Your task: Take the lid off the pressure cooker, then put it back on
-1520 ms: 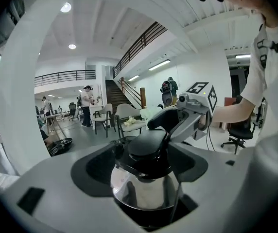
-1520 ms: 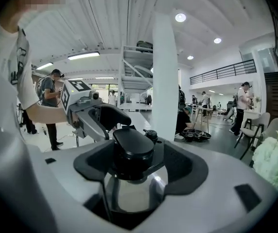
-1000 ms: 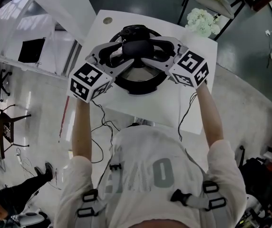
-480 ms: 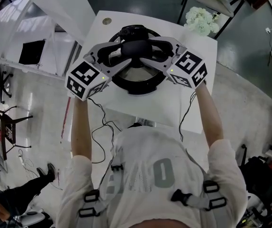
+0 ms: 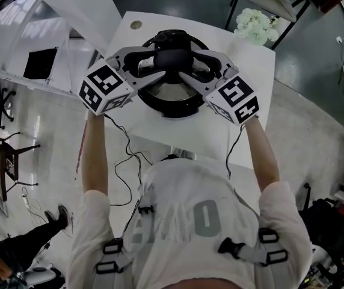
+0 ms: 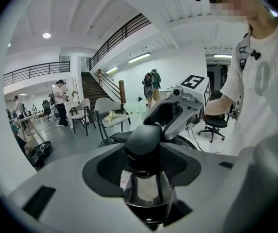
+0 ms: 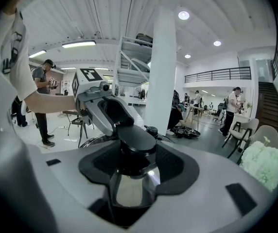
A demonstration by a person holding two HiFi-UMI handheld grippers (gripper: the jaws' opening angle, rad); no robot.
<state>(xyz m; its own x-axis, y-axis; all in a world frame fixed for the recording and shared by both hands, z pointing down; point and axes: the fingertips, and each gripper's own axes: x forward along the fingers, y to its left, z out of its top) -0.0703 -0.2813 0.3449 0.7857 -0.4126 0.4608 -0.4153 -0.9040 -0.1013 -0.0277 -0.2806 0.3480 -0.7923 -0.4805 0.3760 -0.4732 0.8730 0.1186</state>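
Observation:
The pressure cooker (image 5: 157, 109) stands on a white table (image 5: 232, 125) with its steel lid (image 5: 173, 94) on. The lid's black knob (image 5: 172, 58) sits between both pairs of jaws. My left gripper (image 5: 162, 65) reaches in from the left and is shut on the knob (image 6: 143, 140). My right gripper (image 5: 184, 65) comes in from the right; its jaws are closing with the knob (image 7: 136, 139) between them and a dark gap on either side. Each gripper view shows the other gripper across the knob: the right one (image 6: 178, 113) and the left one (image 7: 102, 110).
The cooker fills the table's middle, with bare white top in front of it and to its right. A bunch of white flowers (image 5: 253, 26) lies at the far right corner. Cables (image 5: 124, 161) hang off the near edge. Chairs (image 6: 110, 118) and people stand in the hall beyond.
Both grippers have turned about the knob: the left marker cube swung up and left, the right one down and toward me. The jaws have drawn in closer round the knob.

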